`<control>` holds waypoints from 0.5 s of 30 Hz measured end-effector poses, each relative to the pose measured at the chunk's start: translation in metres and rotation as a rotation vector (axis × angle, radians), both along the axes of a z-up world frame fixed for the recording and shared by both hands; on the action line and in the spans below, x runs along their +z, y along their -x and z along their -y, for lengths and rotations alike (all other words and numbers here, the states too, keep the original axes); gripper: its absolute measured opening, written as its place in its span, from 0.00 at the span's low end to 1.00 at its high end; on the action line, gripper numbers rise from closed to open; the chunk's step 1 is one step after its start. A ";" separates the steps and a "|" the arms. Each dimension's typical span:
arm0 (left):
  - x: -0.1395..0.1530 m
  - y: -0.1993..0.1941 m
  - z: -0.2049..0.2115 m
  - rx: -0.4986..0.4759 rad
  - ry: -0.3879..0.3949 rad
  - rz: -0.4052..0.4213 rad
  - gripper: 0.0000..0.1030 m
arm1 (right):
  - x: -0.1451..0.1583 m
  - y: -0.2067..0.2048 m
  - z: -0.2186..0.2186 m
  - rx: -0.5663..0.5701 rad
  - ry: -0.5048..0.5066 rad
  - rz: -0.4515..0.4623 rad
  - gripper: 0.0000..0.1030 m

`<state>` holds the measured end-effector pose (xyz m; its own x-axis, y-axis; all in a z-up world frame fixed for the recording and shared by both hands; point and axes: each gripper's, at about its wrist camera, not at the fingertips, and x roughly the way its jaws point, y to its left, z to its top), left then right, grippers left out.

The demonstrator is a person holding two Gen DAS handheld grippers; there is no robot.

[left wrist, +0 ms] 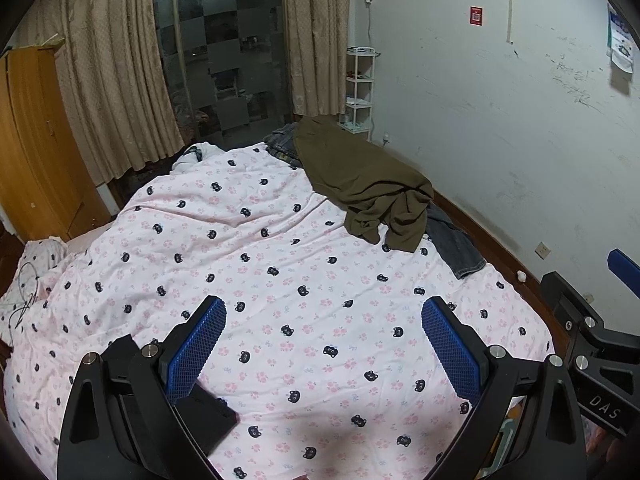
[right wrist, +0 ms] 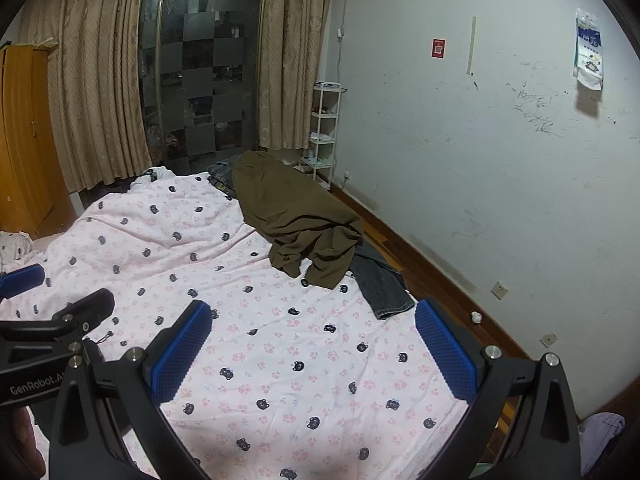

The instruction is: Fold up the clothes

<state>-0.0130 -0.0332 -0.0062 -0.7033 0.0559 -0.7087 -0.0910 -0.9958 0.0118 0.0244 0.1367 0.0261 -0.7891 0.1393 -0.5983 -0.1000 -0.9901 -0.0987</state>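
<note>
Left gripper (left wrist: 324,312) and right gripper (right wrist: 314,316) both spread wide, empty, above pink quilt (left wrist: 256,248), olive garment (left wrist: 360,184) crumpled well ahead by far right bed edge, overlapping jeans (left wrist: 456,244), jeans mostly hidden beneath.

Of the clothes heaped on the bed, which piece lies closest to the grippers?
The dark jeans leg, spread flat at the bed's wall-side edge, poking out from under the olive garment that covers the rest of the pile.

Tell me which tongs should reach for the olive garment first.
Right, probably. The olive garment lies far right on the bed, beside the wall; the right tongs sit on that side. Both tongs are open and empty.
</note>
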 end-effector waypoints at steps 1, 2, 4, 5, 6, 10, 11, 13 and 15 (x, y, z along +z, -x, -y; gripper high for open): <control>0.000 0.001 0.002 -0.008 -0.004 -0.001 0.95 | 0.000 -0.001 0.002 -0.008 -0.007 -0.001 1.00; 0.000 0.002 0.004 -0.013 -0.005 -0.002 0.95 | 0.001 -0.002 0.005 -0.014 -0.011 -0.002 1.00; 0.001 0.003 0.008 -0.021 -0.010 -0.005 0.95 | 0.003 -0.006 0.010 -0.025 -0.015 -0.005 1.00; 0.001 0.002 0.010 -0.024 -0.016 -0.007 0.95 | 0.003 -0.007 0.012 -0.030 -0.018 -0.007 1.00; 0.001 0.001 0.012 -0.027 -0.022 -0.010 0.95 | 0.004 -0.009 0.015 -0.031 -0.022 -0.008 1.00; 0.003 -0.002 0.019 -0.037 -0.022 -0.017 0.95 | 0.004 -0.014 0.026 -0.031 -0.037 -0.005 1.00; 0.003 -0.003 0.020 -0.038 -0.019 -0.020 0.95 | 0.005 -0.016 0.028 -0.030 -0.039 -0.007 1.00; 0.004 -0.004 0.023 -0.037 -0.019 -0.023 0.95 | 0.006 -0.018 0.031 -0.032 -0.042 -0.010 1.00; 0.005 -0.004 0.027 -0.038 -0.031 -0.022 0.95 | 0.008 -0.019 0.035 -0.035 -0.045 -0.013 1.00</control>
